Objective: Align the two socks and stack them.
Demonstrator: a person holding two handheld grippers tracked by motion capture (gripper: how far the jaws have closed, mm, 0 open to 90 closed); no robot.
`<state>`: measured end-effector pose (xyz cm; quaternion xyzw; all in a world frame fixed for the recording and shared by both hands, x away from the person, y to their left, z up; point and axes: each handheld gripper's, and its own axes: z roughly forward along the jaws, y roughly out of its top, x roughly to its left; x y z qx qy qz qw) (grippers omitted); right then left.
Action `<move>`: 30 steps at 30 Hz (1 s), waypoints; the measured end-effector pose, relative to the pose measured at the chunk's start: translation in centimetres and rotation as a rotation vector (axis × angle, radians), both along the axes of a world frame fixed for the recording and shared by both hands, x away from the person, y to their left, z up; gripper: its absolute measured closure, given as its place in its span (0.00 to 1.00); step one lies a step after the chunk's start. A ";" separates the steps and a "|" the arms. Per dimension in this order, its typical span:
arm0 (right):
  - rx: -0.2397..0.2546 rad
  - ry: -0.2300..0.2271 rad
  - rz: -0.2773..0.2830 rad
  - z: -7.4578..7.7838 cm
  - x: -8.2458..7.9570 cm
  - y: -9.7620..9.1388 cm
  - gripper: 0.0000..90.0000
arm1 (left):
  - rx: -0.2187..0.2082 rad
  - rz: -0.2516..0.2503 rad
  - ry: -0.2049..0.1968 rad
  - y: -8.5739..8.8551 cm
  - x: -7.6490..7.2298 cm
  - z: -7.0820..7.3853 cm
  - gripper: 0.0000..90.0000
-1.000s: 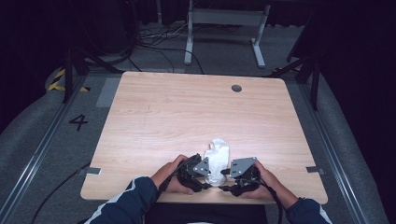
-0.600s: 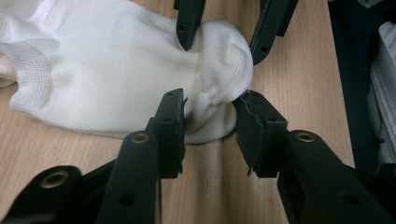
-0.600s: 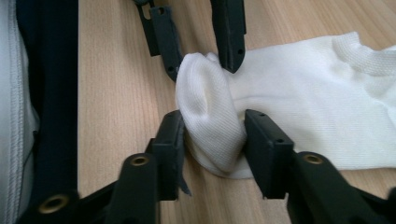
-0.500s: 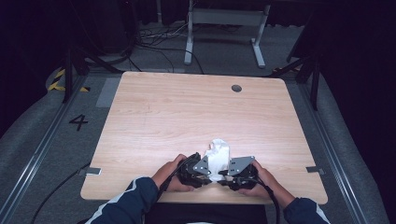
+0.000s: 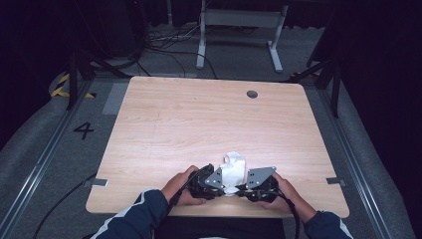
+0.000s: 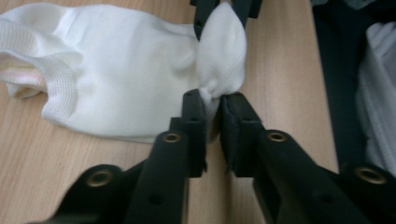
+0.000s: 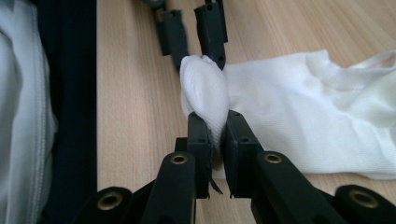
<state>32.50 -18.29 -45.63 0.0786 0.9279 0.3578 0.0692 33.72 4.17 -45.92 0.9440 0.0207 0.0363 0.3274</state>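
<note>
Both tongs are clamped on the same white sock [image 5: 234,168], pinching one bunched end of it between them. In the left gripper view, the left tongs [image 6: 212,100] have their jaws nearly together, with a fold of white knit squeezed in the narrow gap; the right tongs [image 6: 224,9] grip the far side of that same bulging fold. In the right gripper view, the right tongs [image 7: 215,122] hold the fold the same way, and the left tongs [image 7: 194,35] meet it from the opposite side. The rest of the sock lies flat on the worktop [image 5: 199,124], its ribbed cuff pointing away from the person.

In the high view, the sock sits near the worktop's near edge, between the left tongs [image 5: 211,180] and the right tongs [image 5: 255,183], each held in a hand with a dark blue sleeve. The worktop is pale wood-grain with a round grommet hole [image 5: 252,94] near its far edge. Around it lies grey floor, with cables [image 5: 164,45], a white frame [image 5: 239,20] and a painted number 4 [image 5: 83,130].
</note>
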 end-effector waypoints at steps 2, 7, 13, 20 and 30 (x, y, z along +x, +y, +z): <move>0.020 -0.001 0.003 0.4 -0.1 -0.2 0.93 | 0.023 -0.011 -0.005 0.0 0.1 -0.1 0.63; 0.063 0.026 0.011 1.0 0.0 -0.5 0.93 | 0.041 -0.013 -0.006 -0.5 0.0 -0.6 0.51; 0.066 0.043 0.023 1.0 0.1 -0.6 0.93 | 0.044 -0.029 -0.053 -0.8 -0.3 -0.5 0.72; 0.047 0.055 0.046 0.9 0.0 -0.4 0.87 | 0.046 -0.027 -0.085 -0.8 -0.5 -0.4 0.93; 0.006 -0.049 0.009 0.6 -0.7 -0.1 0.75 | -0.008 0.016 -0.039 -0.1 0.2 0.1 0.94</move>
